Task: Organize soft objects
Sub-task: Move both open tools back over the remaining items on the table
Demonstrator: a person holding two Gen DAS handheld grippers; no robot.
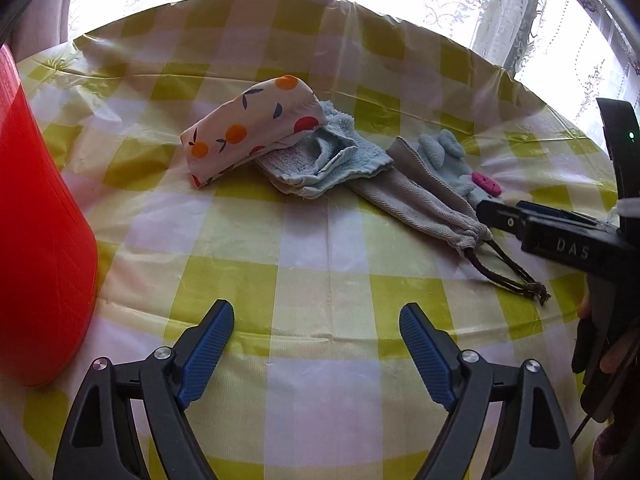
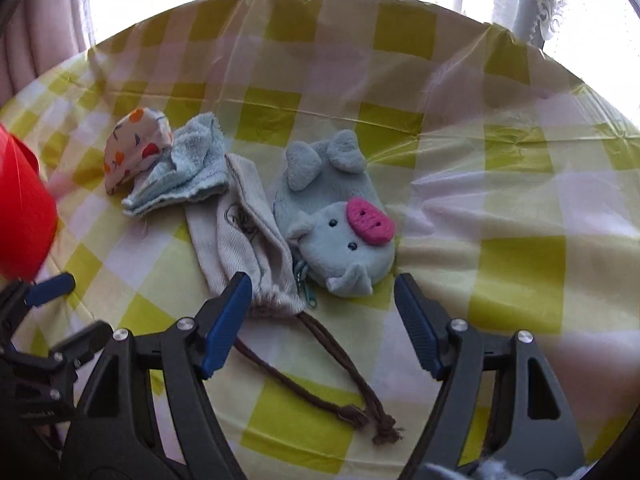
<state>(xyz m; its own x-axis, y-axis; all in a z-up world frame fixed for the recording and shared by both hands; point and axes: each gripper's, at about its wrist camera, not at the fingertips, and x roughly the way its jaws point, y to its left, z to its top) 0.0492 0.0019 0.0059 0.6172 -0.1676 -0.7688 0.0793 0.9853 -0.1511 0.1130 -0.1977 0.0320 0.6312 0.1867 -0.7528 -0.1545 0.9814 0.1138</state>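
Left wrist view: the left gripper (image 1: 316,332) gapes wide, empty, over a glossy yellow-checked tablecloth (image 1: 312,256). A smooth red bin (image 1: 40,240) stands at left, its inside hidden.

Right wrist view: the right gripper (image 2: 322,312) stands wide, empty, near a plush pig pouch (image 2: 336,224), grey drawstring bag (image 2: 244,236), fluffy blue towel (image 2: 188,168) and fruit-print cloth (image 2: 136,148).

Yellow-white checked tablecloth (image 1: 320,248) covers table; lace curtain (image 1: 500,20) bright behind.
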